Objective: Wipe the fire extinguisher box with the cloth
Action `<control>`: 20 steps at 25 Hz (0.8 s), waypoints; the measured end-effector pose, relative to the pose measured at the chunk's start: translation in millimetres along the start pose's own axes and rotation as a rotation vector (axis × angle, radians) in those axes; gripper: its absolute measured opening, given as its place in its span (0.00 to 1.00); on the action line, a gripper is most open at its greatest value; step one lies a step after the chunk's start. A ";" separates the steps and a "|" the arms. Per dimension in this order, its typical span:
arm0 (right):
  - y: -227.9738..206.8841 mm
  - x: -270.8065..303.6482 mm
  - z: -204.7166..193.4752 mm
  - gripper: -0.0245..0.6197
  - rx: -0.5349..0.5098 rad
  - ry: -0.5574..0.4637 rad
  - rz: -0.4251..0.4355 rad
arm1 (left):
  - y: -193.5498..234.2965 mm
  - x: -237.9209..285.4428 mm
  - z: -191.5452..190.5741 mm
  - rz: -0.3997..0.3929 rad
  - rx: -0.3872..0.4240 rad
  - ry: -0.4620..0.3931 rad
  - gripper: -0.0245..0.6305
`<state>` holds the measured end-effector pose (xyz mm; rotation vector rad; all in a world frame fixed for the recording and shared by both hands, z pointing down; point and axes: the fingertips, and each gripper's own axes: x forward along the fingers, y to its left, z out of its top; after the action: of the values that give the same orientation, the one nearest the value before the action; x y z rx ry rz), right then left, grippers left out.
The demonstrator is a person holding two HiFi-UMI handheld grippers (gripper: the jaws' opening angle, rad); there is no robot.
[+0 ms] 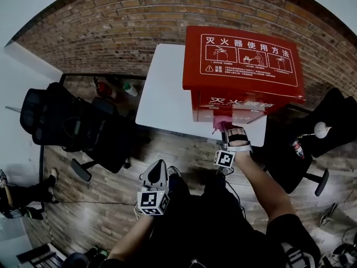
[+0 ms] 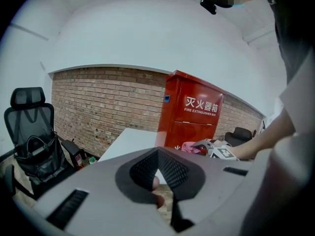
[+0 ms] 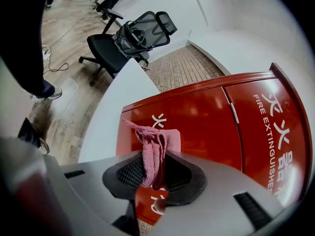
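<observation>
While your right gripper (image 3: 153,170) pinches the pink cloth (image 3: 157,144) at the lower front of the red fire extinguisher box (image 3: 211,112), which stands on the white surface (image 1: 162,88), press the fabric flat and sweep in overlapping passes. Your left gripper (image 2: 158,176), pressed together and empty, hangs low; leave it clear.
</observation>
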<state>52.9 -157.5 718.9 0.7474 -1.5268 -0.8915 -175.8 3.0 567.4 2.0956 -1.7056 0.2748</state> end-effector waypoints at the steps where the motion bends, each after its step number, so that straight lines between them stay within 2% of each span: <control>1: 2.7 1.6 0.1 0.20 -0.001 -0.001 0.007 | 0.8 -0.4 0.7 0.003 0.003 -0.002 0.09; 20: 48.0 26.7 0.3 0.20 -0.008 0.005 0.091 | 9.0 -8.2 -7.9 0.015 0.005 0.017 0.09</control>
<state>49.9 -155.9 773.7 0.6687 -1.5396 -0.8265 -185.6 12.3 572.9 2.0785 -1.7128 0.3006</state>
